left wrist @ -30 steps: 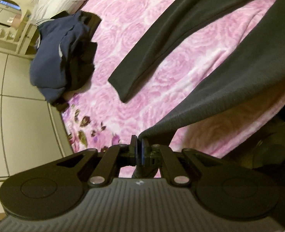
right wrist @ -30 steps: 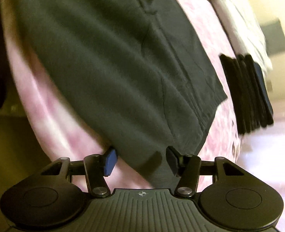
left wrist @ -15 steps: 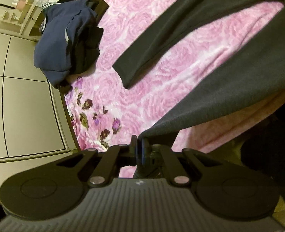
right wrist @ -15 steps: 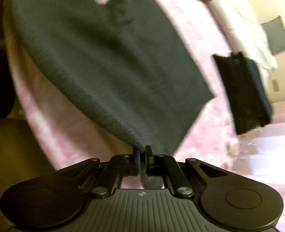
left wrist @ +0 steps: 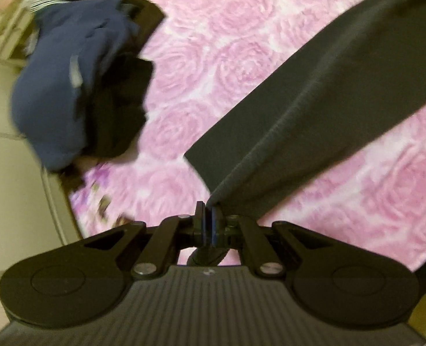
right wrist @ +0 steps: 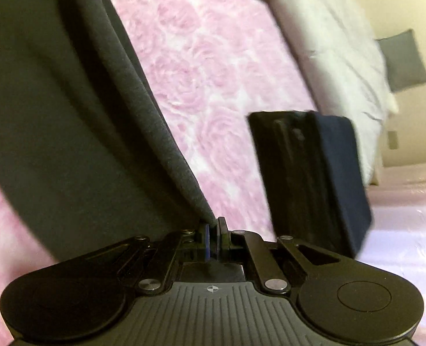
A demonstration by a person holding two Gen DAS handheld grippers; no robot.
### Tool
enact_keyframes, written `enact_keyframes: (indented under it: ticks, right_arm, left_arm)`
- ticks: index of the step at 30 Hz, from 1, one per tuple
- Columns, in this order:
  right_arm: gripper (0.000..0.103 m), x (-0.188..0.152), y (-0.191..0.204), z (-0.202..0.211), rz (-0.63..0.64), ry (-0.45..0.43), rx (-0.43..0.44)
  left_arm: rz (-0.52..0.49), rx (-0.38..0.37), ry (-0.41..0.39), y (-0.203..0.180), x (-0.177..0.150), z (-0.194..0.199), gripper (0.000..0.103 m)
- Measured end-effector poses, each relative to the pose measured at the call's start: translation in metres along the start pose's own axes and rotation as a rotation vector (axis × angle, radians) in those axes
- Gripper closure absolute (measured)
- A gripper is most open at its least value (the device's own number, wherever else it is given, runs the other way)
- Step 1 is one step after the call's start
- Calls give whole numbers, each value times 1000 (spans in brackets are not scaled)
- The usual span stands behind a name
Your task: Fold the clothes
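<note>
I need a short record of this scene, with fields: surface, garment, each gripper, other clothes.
surface: pink rose blanket
garment: dark grey garment, lifted at two edges, partly lying on the blanket
left gripper: shut on the garment's edge
right gripper: shut on the garment's edge
unfolded pile: navy and black clothes, heaped near the blanket's edge
folded stack: dark clothes, on the blanket

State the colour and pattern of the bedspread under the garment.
Pink with a rose pattern; the bedspread shows best in the left wrist view.
</note>
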State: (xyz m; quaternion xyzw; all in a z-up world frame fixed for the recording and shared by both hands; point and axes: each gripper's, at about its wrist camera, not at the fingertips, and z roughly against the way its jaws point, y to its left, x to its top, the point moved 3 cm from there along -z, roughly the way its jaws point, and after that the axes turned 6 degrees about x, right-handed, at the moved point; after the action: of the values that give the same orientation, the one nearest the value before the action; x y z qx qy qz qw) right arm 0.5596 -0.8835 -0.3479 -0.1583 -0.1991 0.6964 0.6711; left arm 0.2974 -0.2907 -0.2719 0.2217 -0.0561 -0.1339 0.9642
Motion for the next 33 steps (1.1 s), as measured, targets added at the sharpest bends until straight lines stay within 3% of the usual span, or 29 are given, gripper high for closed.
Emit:
enact_keyframes:
  ticks: [3,12,17,21,23,25,26,30,33]
  right_arm:
    - [101,10,-3,-28,-13,46,31]
    - [101,10,-21,-55,-108,127,40]
    - [101,18,-22,-101,-175,152,82]
    - [100,24,-21,-124,-194,157,76]
    - [82,23,-25,-123,-226,146,50]
    - [39,20,-31,-118,-274,127,31]
    - [35,16,-35,-111,-313,110,26]
    - [35,-11,-40,-77,-541,79,52]
    - [35,-51,-33,-52,-832,69,103]
  left_arm:
    - [-57,-30,-2,4,21,-32,100]
    - [-77,-82,-13,32,53,-77,100]
    - [-90,-68,14,22,65,-115,99]
    - [-121,-6,29,14,72,-130,90]
    - [-132,36,23,12,75,-128,84]
    - [-140,66,16,11,78,-120,74]
    - [-143,84,7,11,80,-115,72]
    - [-117,150,-70,7,94,-78,68]
    - [-111,121,-144,-20,110,-46,65]
